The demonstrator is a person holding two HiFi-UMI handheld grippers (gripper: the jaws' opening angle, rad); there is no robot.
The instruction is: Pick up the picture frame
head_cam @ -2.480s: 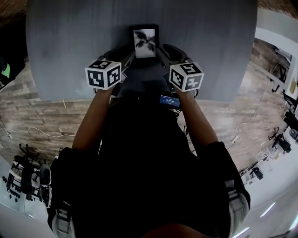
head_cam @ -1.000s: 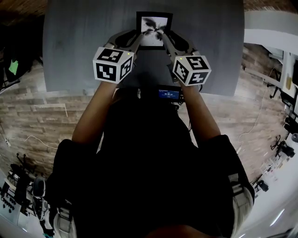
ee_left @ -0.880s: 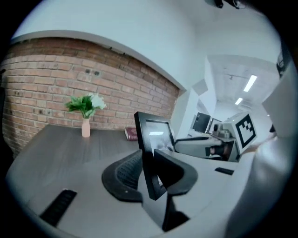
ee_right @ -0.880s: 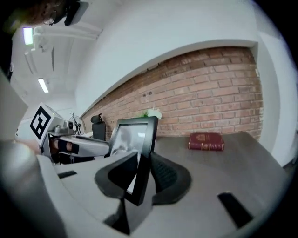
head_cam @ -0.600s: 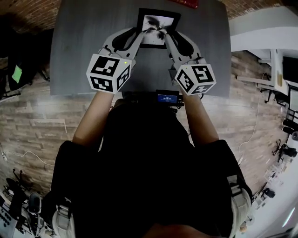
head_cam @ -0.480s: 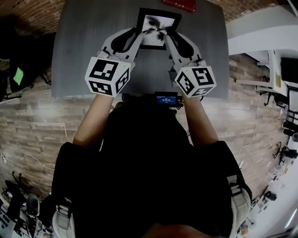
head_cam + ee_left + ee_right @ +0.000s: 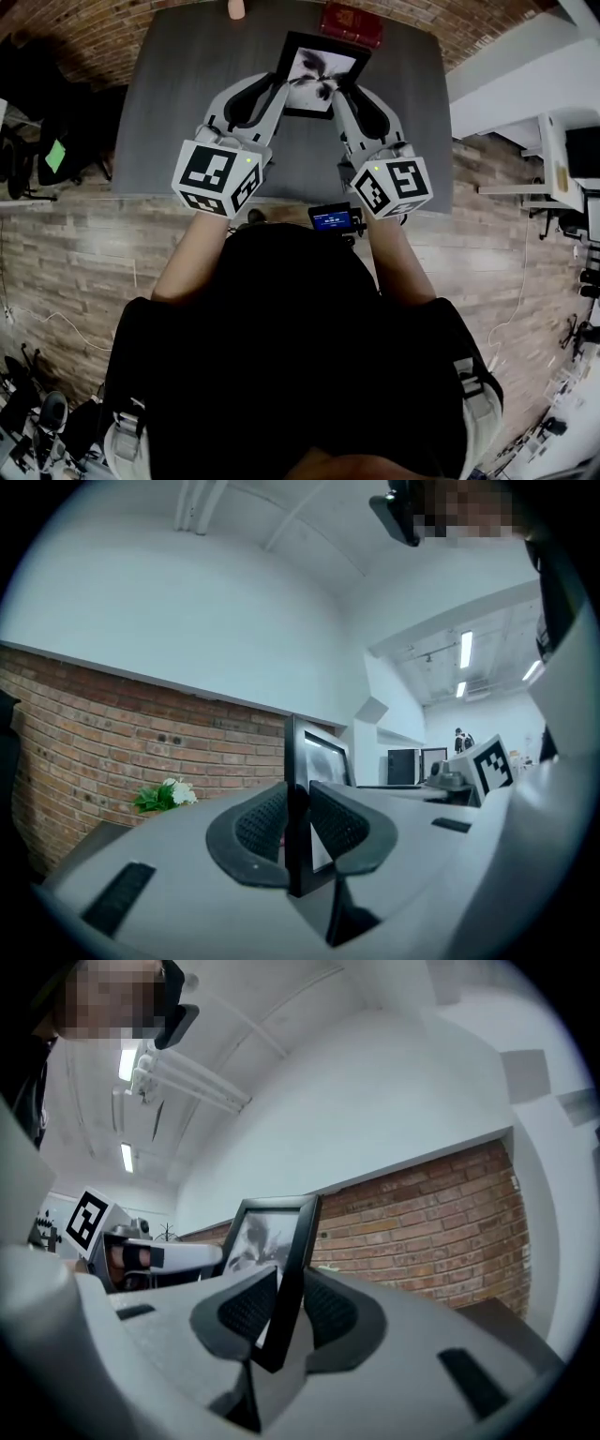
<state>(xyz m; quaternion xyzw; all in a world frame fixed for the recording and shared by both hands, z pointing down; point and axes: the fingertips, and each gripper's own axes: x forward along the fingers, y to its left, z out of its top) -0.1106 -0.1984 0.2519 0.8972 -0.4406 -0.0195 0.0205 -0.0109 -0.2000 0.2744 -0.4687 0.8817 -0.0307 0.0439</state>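
One black picture frame (image 7: 317,67) is pinched between two grippers, the left gripper (image 7: 281,87) clamped tight on its left edge and the right gripper (image 7: 339,87) clamped on its right edge, over the far end of one grey table (image 7: 178,103), near a single red box (image 7: 352,21).

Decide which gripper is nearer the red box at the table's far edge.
Right. The right gripper, clamping the right edge of the picture frame, is just short of the red box; the left gripper clamps its left edge, farther off.
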